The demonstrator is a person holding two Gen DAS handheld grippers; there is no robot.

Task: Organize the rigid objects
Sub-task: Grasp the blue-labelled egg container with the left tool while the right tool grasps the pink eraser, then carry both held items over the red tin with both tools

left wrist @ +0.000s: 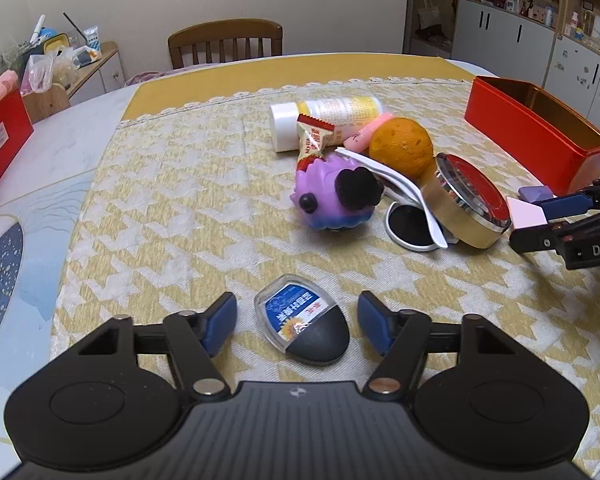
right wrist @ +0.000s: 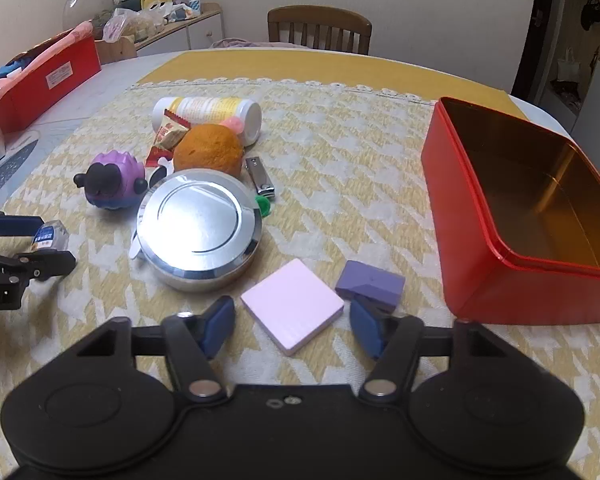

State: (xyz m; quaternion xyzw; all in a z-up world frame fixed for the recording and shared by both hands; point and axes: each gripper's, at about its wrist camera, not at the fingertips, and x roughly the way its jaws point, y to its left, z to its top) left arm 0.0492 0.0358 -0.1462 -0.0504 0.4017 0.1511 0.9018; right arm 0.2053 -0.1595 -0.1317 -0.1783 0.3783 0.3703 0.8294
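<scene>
A bench under a yellow-patterned cloth (left wrist: 172,184) fills both views. The left gripper (left wrist: 298,318) has open jaws either side of a blue-labelled case (left wrist: 302,326), not touching; the right gripper (right wrist: 292,318) likewise straddles a pink tile (right wrist: 292,304). "DAS" shows on the right gripper; only the right view shows nail clippers (right wrist: 260,176) and inside the red tin (right wrist: 540,200).

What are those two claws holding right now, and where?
Nothing yet. The left gripper straddles a small plastic case, the right gripper a pink square block; pads touch neither.
</scene>
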